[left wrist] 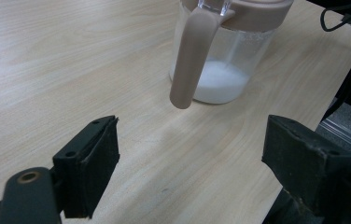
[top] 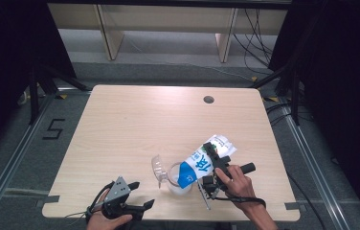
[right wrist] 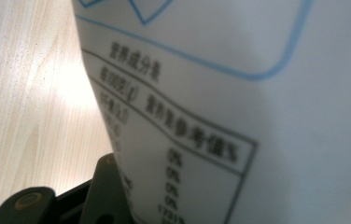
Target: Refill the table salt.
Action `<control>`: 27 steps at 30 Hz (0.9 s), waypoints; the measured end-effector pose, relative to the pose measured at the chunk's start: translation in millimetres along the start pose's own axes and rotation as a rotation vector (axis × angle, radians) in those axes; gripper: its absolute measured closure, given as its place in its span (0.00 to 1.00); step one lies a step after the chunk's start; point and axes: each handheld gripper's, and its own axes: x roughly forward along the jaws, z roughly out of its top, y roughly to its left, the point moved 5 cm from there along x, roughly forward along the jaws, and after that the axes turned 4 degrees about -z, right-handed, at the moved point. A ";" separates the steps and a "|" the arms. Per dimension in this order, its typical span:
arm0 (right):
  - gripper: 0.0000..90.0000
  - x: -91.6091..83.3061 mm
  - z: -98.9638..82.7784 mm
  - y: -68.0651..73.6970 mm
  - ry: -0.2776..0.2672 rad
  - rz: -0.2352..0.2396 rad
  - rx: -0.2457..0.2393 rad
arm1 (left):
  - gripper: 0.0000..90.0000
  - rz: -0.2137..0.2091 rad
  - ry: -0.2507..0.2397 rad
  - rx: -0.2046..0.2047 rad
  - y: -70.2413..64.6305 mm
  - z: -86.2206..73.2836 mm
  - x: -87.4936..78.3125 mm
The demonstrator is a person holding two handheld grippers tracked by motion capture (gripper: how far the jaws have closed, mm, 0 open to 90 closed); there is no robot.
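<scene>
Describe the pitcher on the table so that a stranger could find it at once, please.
On the pale wooden table, look at the near edge, right of centre. There a clear pitcher stands under the tilted blue-and-white carton held in the right gripper. Its brownish-pink handle, rim and shallow white liquid set it apart.

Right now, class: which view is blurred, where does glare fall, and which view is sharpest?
Right gripper view: the carton is so close that its print blurs, and glare brightens the table beside it. Left gripper view: the pitcher and pads are sharp. High view: evenly lit table, dark surroundings.
</scene>
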 end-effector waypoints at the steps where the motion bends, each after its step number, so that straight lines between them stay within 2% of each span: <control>1: 0.63 0.0 -0.4 2.0 0.001 -0.002 0.027 | 0.20 -0.007 -0.005 0.001 0.1 0.1 0.5; 9: 0.63 -1.3 -0.6 2.7 0.016 0.004 0.030 | 0.20 -0.002 -0.003 -0.002 -0.1 0.0 0.2; 16: 0.64 -1.0 -0.6 1.9 0.012 0.002 0.026 | 0.20 0.000 -0.004 -0.003 0.0 0.0 0.2; 17: 0.64 0.1 -0.1 2.0 -0.005 -0.010 0.032 | 0.20 0.000 -0.004 -0.003 0.0 0.0 0.2; 19: 0.64 -1.9 -1.0 3.2 0.026 0.004 0.039 | 0.20 0.000 -0.004 -0.002 0.0 0.1 0.1; 27: 0.64 -1.8 -0.7 3.0 0.023 0.005 0.032 | 0.20 -0.002 -0.003 -0.002 -0.1 0.0 0.2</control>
